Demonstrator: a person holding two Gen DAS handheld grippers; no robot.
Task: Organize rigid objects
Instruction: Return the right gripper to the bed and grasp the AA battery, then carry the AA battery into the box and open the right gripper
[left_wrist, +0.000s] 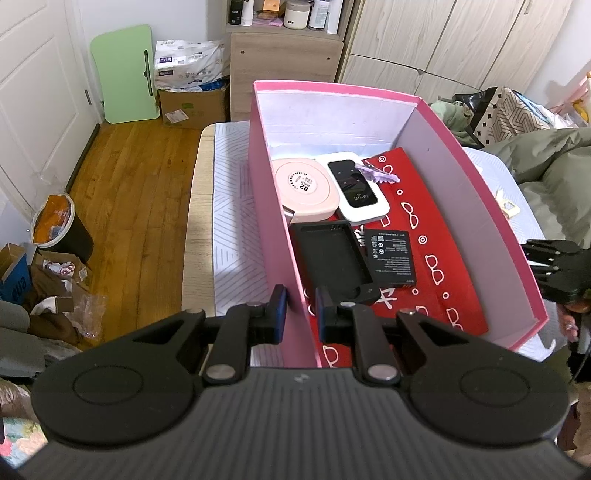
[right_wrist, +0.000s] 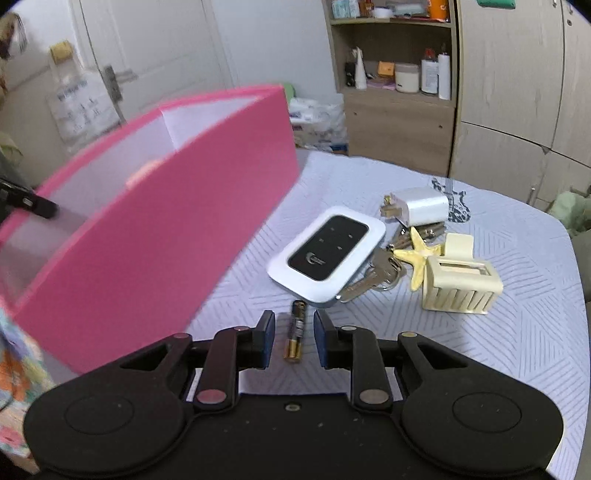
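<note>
The left gripper (left_wrist: 300, 310) is clamped on the near wall of the pink box (left_wrist: 275, 206), which holds a black charger cradle (left_wrist: 332, 254), a flat battery (left_wrist: 391, 256), a round pink case (left_wrist: 304, 190) and a white Wi-Fi router (left_wrist: 356, 192). Beside the box, the right gripper (right_wrist: 294, 338) hovers with narrowly parted jaws straddling, not pressing, an AA battery (right_wrist: 295, 330) on the quilted table (right_wrist: 498, 332). Beyond lie a second router (right_wrist: 327, 254), keys (right_wrist: 376, 275), a starfish clip (right_wrist: 419, 254), a cream claw clip (right_wrist: 461, 284) and a white plug (right_wrist: 421, 205).
</note>
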